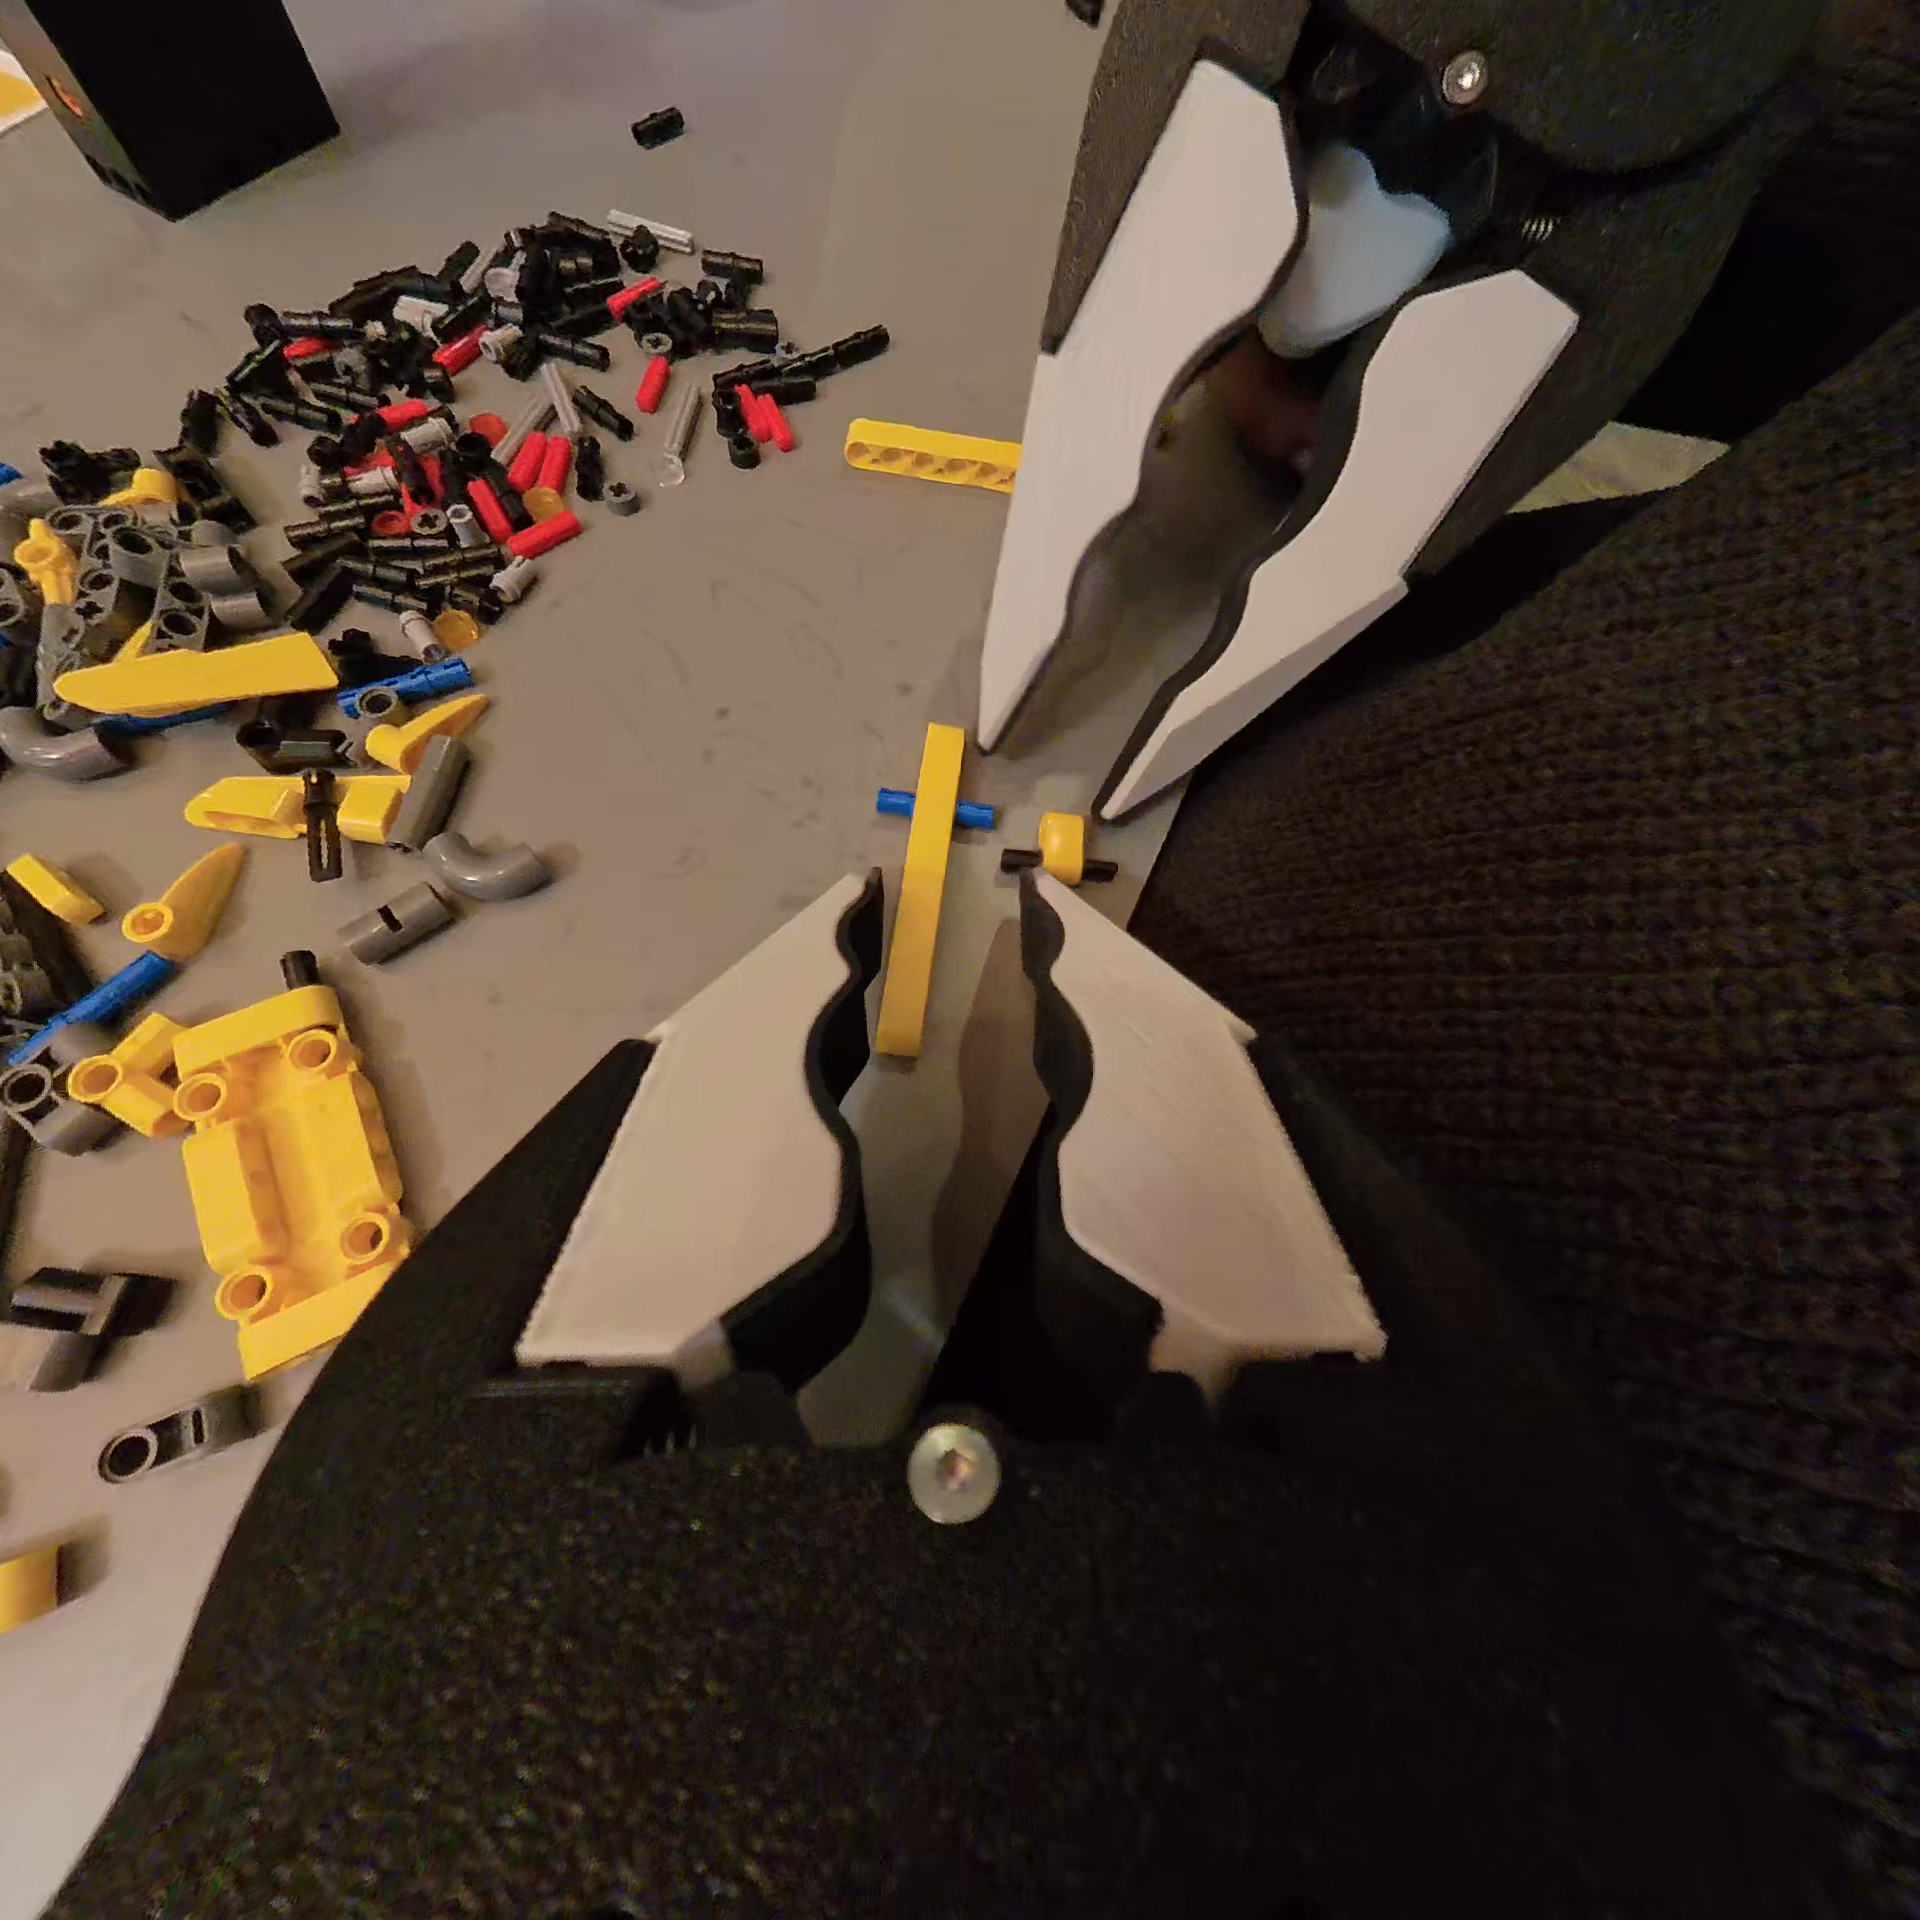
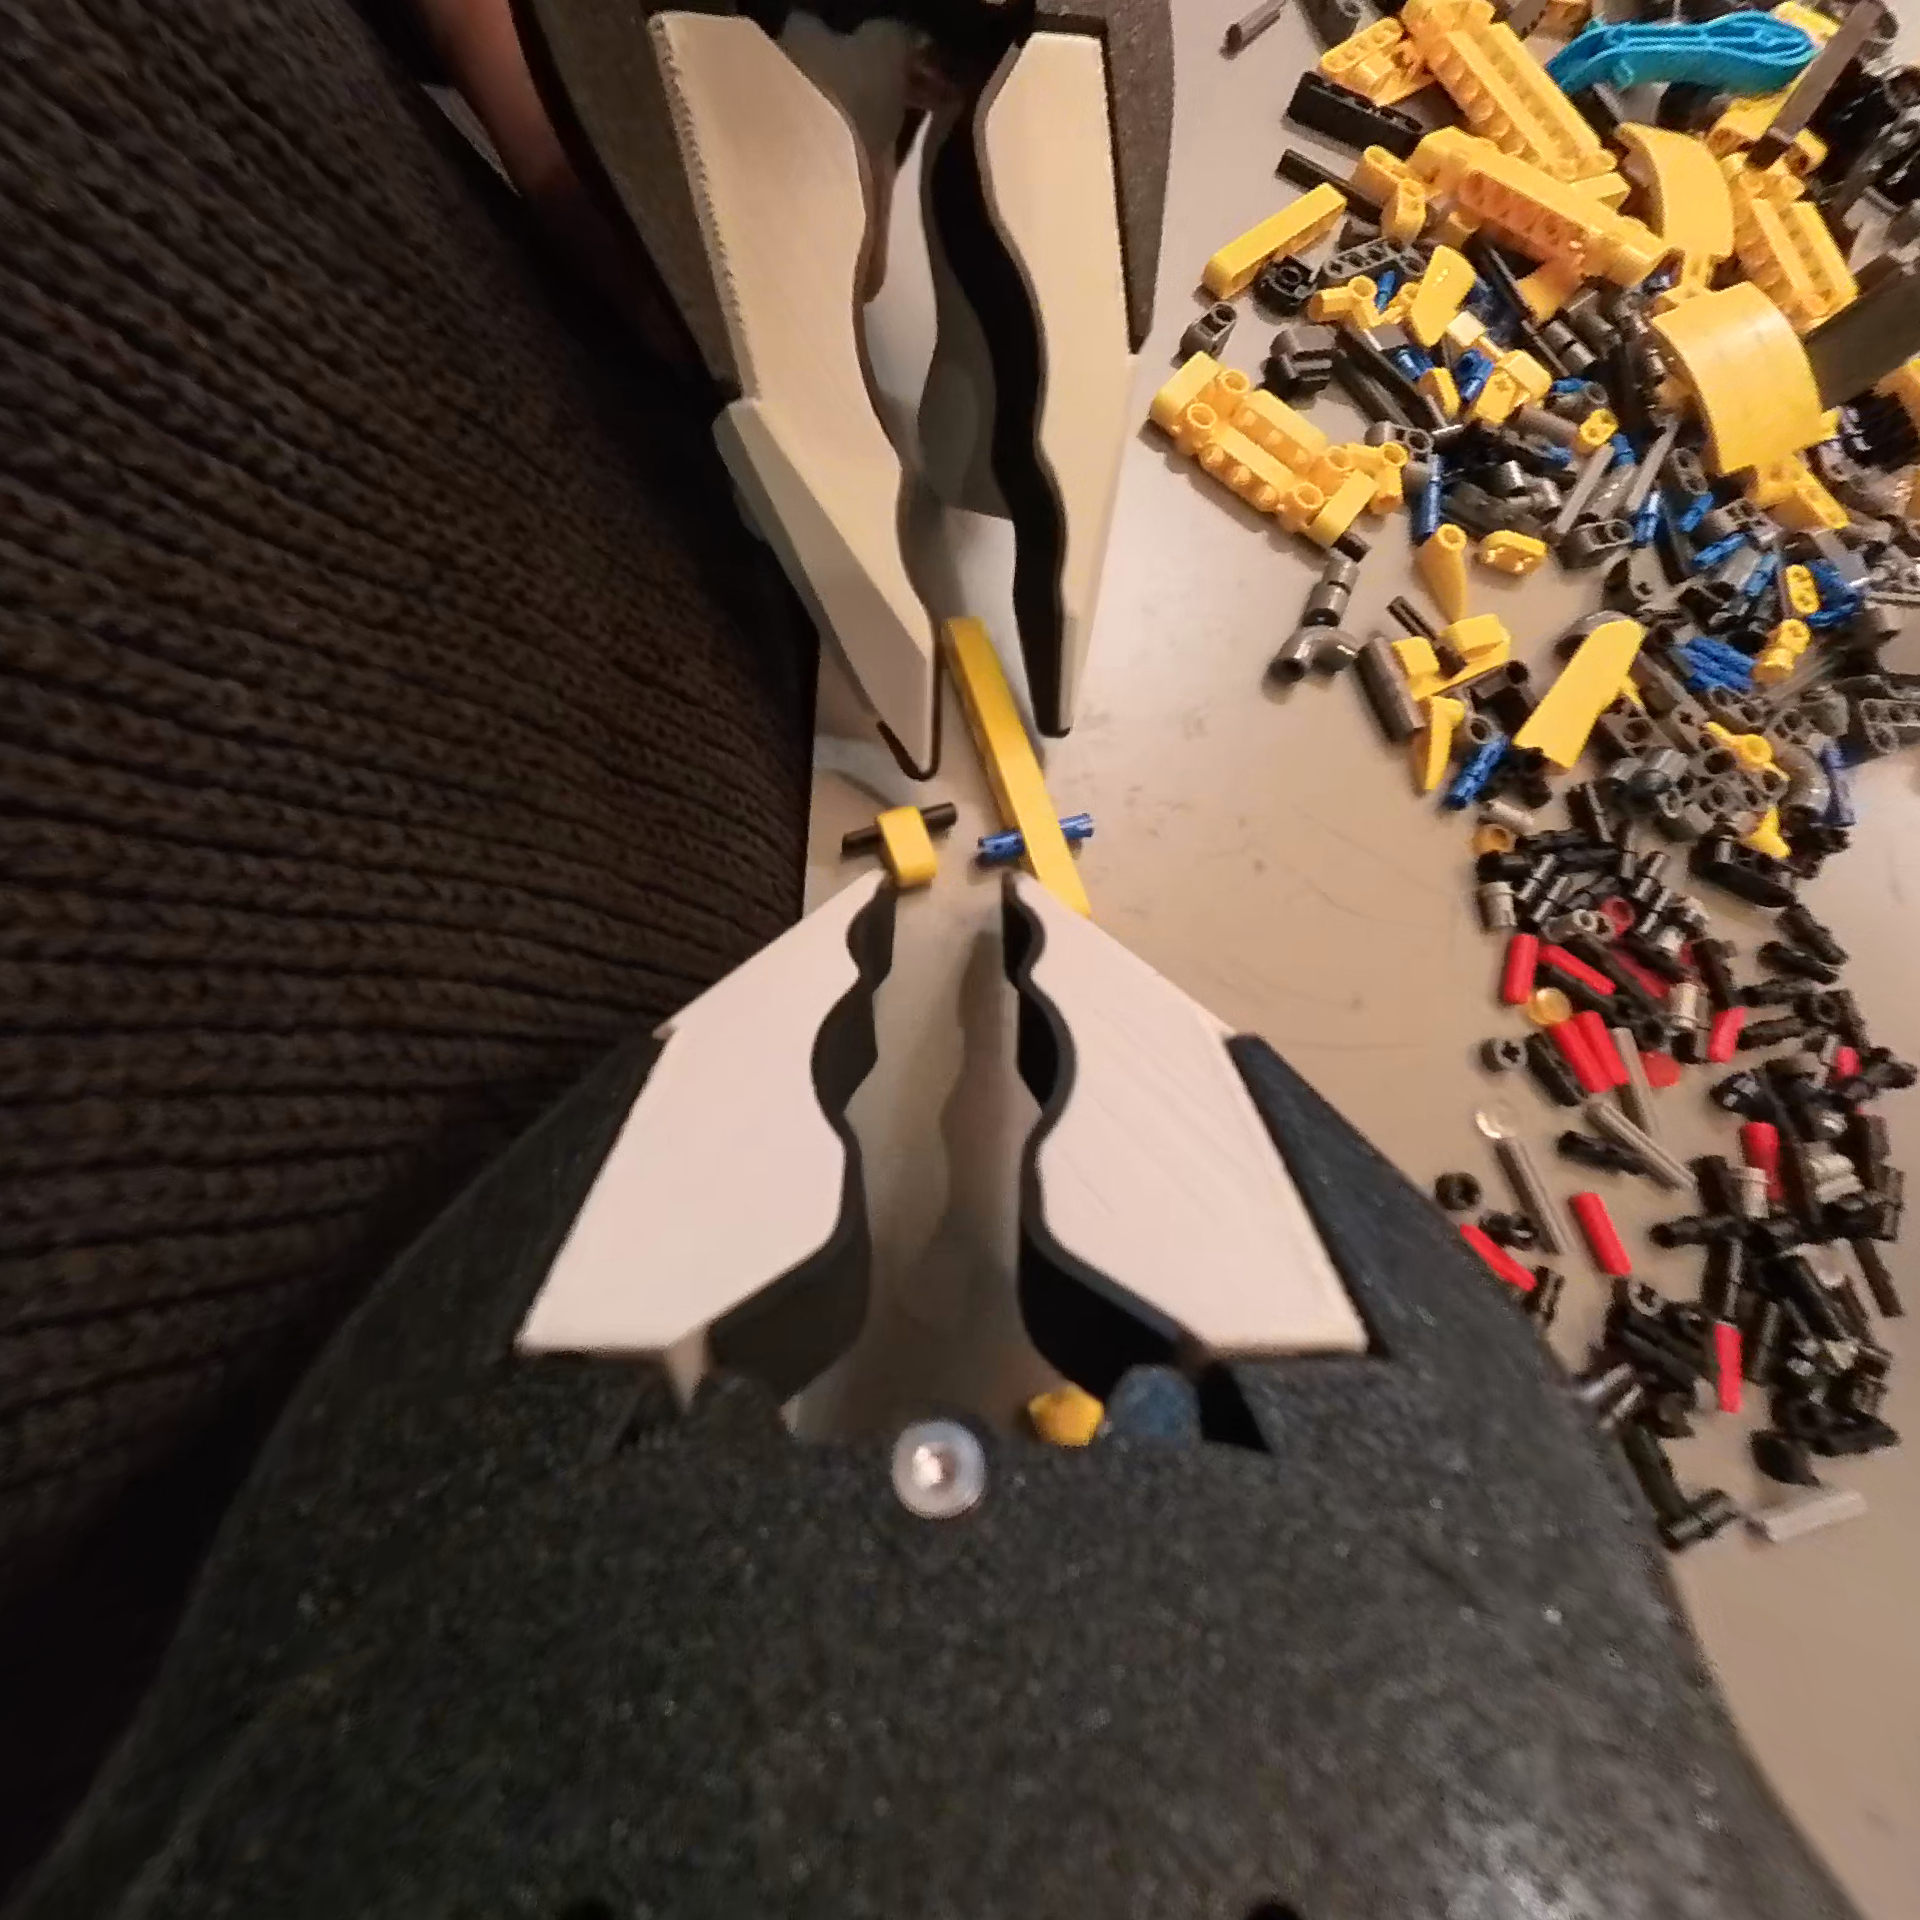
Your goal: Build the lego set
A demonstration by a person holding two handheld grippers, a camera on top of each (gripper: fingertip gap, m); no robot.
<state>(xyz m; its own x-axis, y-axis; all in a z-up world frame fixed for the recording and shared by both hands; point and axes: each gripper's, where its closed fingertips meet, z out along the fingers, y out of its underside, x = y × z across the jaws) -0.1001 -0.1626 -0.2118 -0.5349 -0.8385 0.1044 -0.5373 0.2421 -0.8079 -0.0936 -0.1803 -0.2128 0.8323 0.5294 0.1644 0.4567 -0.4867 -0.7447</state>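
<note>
A thin yellow beam (image 1: 920,914) with a blue pin (image 1: 891,802) through it lies on the grey table (image 1: 686,686) near its edge. My left gripper (image 1: 948,883) is open, with the beam between its fingers and close to the left one. A small yellow connector on a black pin (image 1: 1062,844) lies just to the right. My right gripper (image 1: 1055,774) comes in from the far side, open and empty, tips by the connector. In the right wrist view my right gripper (image 2: 945,881) has the connector (image 2: 909,847) at its left fingertip. The beam (image 2: 997,727) sits between the fingers of the left gripper (image 2: 985,748).
A person's dark knitted sleeve (image 1: 1507,987) borders the table edge beside both grippers. A heap of black and red pins (image 1: 488,416) and yellow parts (image 1: 286,1174) lies to the left. A loose yellow beam (image 1: 930,455) and a black box (image 1: 177,94) lie farther back. The grippers are tip to tip, or close to it.
</note>
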